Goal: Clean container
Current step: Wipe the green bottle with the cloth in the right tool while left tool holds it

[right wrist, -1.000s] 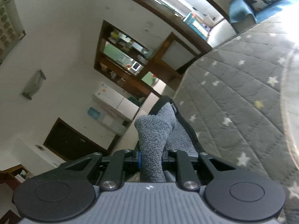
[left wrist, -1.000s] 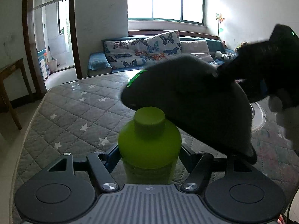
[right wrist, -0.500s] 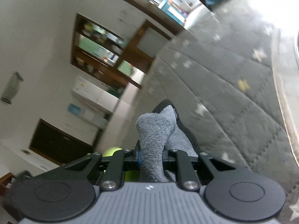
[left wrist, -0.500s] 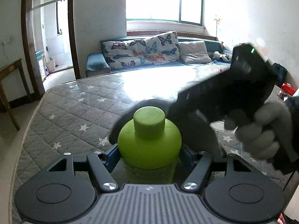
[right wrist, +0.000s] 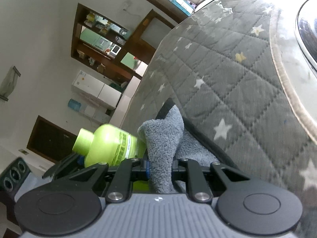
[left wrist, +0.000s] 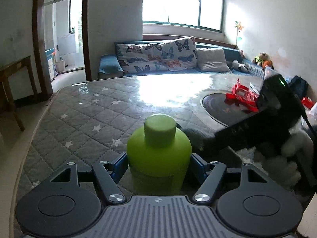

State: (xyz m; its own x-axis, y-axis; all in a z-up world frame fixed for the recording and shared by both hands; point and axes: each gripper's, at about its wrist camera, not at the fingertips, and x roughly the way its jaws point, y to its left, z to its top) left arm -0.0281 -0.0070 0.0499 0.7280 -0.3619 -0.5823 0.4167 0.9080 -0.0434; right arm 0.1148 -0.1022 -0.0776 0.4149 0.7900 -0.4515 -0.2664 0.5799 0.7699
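Observation:
A lime-green bottle (left wrist: 158, 154) with a round cap stands upright between the fingers of my left gripper (left wrist: 158, 164), which is shut on its body. In the right wrist view the same bottle (right wrist: 107, 144) appears tilted, just left of a grey fluffy cloth (right wrist: 164, 148). My right gripper (right wrist: 160, 170) is shut on that cloth, whose folded end sticks out past the fingertips. The cloth's edge lies against the bottle's side. In the left wrist view the right gripper's black body (left wrist: 263, 127) reaches in from the right, low beside the bottle, held by a gloved hand (left wrist: 285, 154).
A grey quilted table cover with white stars (left wrist: 89, 115) spreads under both grippers. A round dark inset (left wrist: 223, 107) with red wrapping (left wrist: 241, 97) lies at the right. A sofa with butterfly cushions (left wrist: 164, 57) stands behind; a wooden side table (left wrist: 11, 83) is at the left.
The right gripper with the cloth has come down from over the bottle's cap to low at its right side. The bottle now shows in the right wrist view. The left gripper holds still.

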